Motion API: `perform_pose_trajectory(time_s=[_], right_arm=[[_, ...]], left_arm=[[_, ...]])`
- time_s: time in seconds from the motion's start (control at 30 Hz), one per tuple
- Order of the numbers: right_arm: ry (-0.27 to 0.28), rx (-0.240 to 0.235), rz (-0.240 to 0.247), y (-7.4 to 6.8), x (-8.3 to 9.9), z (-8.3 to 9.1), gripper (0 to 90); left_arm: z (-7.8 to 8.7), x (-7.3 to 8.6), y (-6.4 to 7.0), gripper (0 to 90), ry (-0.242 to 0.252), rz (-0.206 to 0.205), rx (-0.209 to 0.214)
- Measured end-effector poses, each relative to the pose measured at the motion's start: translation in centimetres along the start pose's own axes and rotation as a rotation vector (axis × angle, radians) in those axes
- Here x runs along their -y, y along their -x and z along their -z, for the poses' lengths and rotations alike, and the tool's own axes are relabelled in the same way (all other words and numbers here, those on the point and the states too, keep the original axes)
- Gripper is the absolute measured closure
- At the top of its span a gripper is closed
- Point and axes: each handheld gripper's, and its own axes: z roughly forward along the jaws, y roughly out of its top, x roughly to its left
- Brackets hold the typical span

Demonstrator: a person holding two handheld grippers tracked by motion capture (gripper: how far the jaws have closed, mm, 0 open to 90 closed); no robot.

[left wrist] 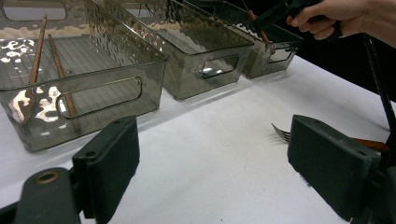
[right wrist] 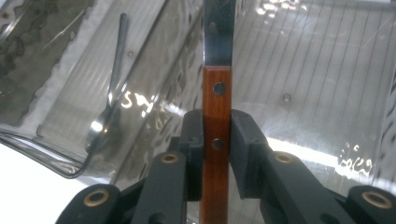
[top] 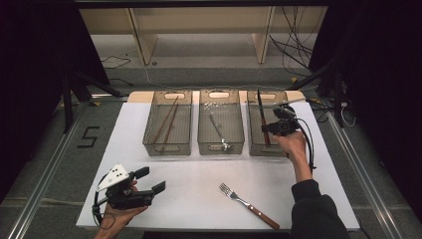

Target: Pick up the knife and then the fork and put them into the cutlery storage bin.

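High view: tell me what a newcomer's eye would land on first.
First, the right gripper clamped on a wooden-handled knife, held over the rightmost of three clear bins. Next, the fork lying alone on the white table near its front edge. The left gripper rests open at the front left corner.

My left gripper's jaw hides most of the fork — just the tines peek out. The knife runs off the frame's top, its tip unseen.

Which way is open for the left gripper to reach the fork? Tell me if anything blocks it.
Probably yes: the left gripper is open, and bare white table lies between it and the fork. Nothing blocks the direct path.
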Motion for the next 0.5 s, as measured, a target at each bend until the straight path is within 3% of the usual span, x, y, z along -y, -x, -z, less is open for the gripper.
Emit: perform_pose_trajectory(time_s=[0.37,0.5], right_arm=[[-0.034,0.009,-0.02,-0.1,0.41,-0.6,75.7],[-0.035,0.002,-0.028,0.0,0.51,-0.52,69.8]], left_arm=[[0.05,-0.02,-0.04,16.3,-0.001,-0.001,0.001],[0.02,-0.01,-0.01,16.3,0.0,0.0,-0.001]])
